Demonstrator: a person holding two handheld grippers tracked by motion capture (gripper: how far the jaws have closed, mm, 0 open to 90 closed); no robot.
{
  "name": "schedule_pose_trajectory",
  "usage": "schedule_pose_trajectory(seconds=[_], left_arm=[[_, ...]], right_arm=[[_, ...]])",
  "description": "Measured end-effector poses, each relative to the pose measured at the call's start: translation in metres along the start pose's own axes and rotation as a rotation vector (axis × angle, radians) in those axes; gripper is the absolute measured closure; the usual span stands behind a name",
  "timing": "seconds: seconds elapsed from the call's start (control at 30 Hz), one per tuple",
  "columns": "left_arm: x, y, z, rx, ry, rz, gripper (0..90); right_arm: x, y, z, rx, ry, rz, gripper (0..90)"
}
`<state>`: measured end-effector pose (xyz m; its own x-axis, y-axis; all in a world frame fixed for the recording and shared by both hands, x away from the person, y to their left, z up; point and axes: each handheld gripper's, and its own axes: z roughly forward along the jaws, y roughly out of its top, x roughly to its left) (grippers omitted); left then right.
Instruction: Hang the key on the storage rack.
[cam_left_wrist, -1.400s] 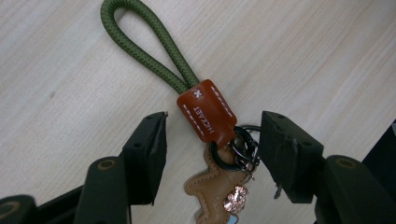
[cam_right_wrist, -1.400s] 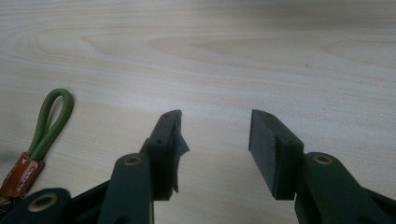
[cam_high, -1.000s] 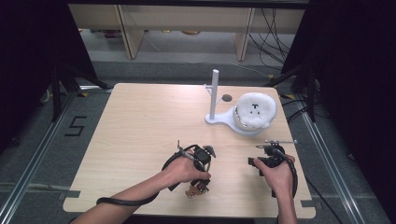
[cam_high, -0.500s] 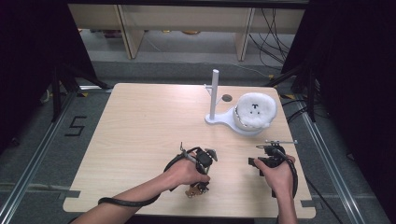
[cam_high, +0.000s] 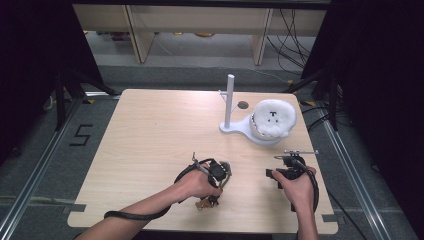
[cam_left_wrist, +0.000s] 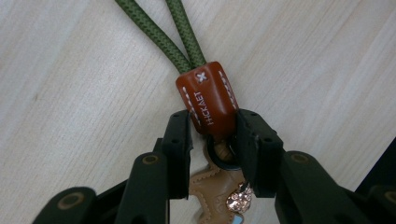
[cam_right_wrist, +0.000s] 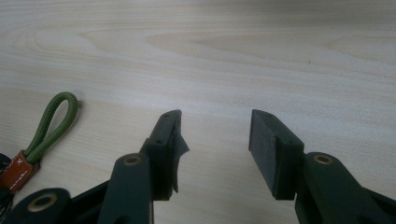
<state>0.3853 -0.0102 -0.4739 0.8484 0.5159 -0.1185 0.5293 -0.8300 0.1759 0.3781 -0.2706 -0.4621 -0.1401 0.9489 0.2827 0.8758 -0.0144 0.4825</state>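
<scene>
The left claw (cam_left_wrist: 212, 154) has shifted slightly on the near bench (cam_high: 150, 135) and grips the brown leather tab (cam_left_wrist: 208, 100) of the keychain; pick-up seems close; right claw (cam_right_wrist: 215, 149) waits open, empty

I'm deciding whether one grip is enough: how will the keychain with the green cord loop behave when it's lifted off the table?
Probably floppy: the green cord loop is soft braided rope and would likely dangle from the brown leather tab that the left gripper clamps. It looks light. The ring and charms below the tab seem loosely linked, so they may swing.
</scene>
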Motion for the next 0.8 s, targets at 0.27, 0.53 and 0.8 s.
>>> schedule_pose_trajectory(seconds=[0.27,0.53,0.8], left_arm=[[0.0005,0.0016,0.0007,-0.005,0.013,-0.039,58.8],[-0.0018,0.0059,0.001,-0.007,0.003,-0.055,55.3],[-0.0006,0.0058,0.0018,-0.003,0.009,-0.057,58.8]], right_arm=[[0.0,-0.0001,0.0011,-0.005,-0.002,-0.001,54.6],[0.0005,-0.0003,0.0017,-0.008,-0.018,0.002,54.6],[0.0002,-0.0005,0.0011,-0.003,-0.007,0.005,54.6]])
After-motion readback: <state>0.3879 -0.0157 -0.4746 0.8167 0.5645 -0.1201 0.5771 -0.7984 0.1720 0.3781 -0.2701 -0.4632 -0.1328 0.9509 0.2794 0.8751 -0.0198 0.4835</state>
